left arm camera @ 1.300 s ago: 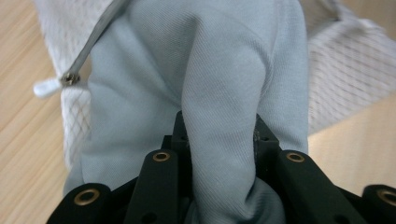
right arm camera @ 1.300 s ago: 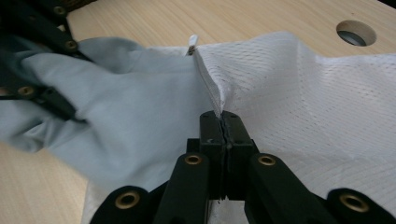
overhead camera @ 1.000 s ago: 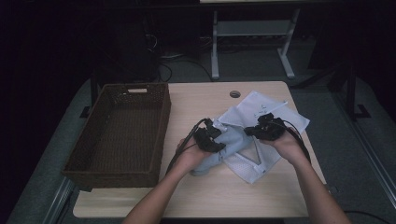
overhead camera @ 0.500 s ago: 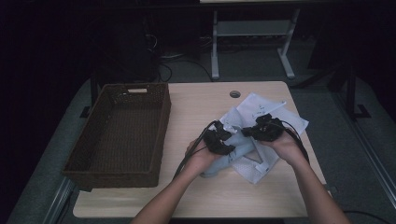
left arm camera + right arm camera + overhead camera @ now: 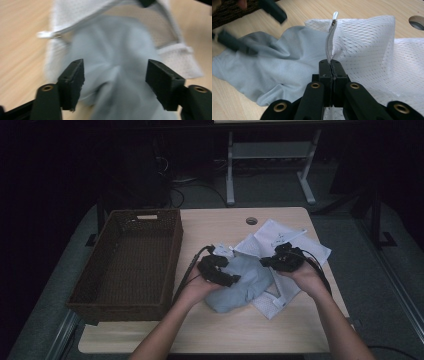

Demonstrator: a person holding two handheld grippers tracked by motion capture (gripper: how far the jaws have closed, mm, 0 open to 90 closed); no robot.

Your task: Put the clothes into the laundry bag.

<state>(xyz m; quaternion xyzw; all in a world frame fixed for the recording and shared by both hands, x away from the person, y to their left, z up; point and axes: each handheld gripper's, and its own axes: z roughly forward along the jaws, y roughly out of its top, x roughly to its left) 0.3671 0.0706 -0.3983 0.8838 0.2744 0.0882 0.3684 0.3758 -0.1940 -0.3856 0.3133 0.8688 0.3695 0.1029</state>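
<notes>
While the wooden table [image 5: 240, 330] carries everything, the biggest thing on it is the brown wicker basket [image 5: 130, 260], standing beside the left gripper [image 5: 231, 280] on its outer side, away from the other gripper. Next in size comes the white mesh laundry bag [image 5: 295, 245], spread beneath and beyond the right gripper [image 5: 265, 262], with a round grommet hole [image 5: 251, 221] in the tabletop past its far edge. Partly inside that bag's mouth lies the pale blue-grey cloth [image 5: 240, 287], bunched between the two grippers and reaching under the left one. In the left gripper view its jaws stand wide apart, having just been opening; the cloth [image 5: 117, 75] lies between them, but neither pad presses on it. In the right gripper view the jaws are pinched fully together on the bag's zipper edge [image 5: 329, 47], holding that hem raised just ahead of the fingertips.
</notes>
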